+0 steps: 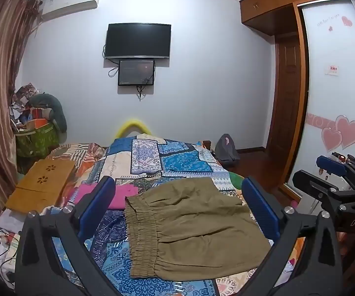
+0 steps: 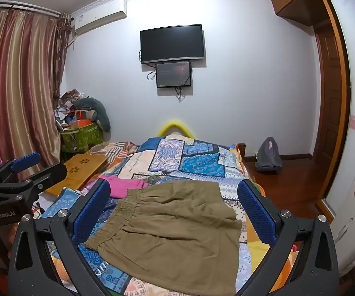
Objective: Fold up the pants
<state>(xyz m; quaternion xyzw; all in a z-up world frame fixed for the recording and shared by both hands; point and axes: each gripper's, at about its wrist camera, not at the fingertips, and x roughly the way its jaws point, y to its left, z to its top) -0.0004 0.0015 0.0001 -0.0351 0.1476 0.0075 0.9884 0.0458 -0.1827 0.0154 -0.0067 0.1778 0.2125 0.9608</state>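
On the patchwork bedspread [image 1: 177, 157] of blue, white and orange printed cloth lies the task's thing: a pair of olive-khaki cotton pants with a gathered elastic waistband [image 1: 192, 224], spread flat, or already doubled once, since it shows as a short, nearly square panel. Cannot tell the number of layers from these views.

Left gripper [image 1: 177, 207]: black frame, blue ribbed pads, jaws at their widest, nothing between the pads. It hovers above the cloth, tilted a little downward, not touching. Right gripper [image 2: 175, 212]: same build, jaws equally wide, empty, also above the cloth. Each shows at the edge of the other's view, so the two are side by side, close together.

Key relation: the waistband [image 1: 140, 234] runs along the panel's left side, from near edge to far edge, away from the cameras. The hem side lies to the right, its far corner [image 2: 215, 183] toward the foot of the bed. The garment's long axis therefore appears to run left to right, across the fingers. The left gripper's left pad stands just beside the band's far end; the right gripper is nearer the hem edge.

A pink folded garment [image 1: 118, 194] touches or slips under the far waistband corner; a light wooden lap tray [image 1: 42, 185] sits well apart to the left.

Judgement: fold not yet started here. Likely next move is pinching an edge each; risk of catching the pink cloth.
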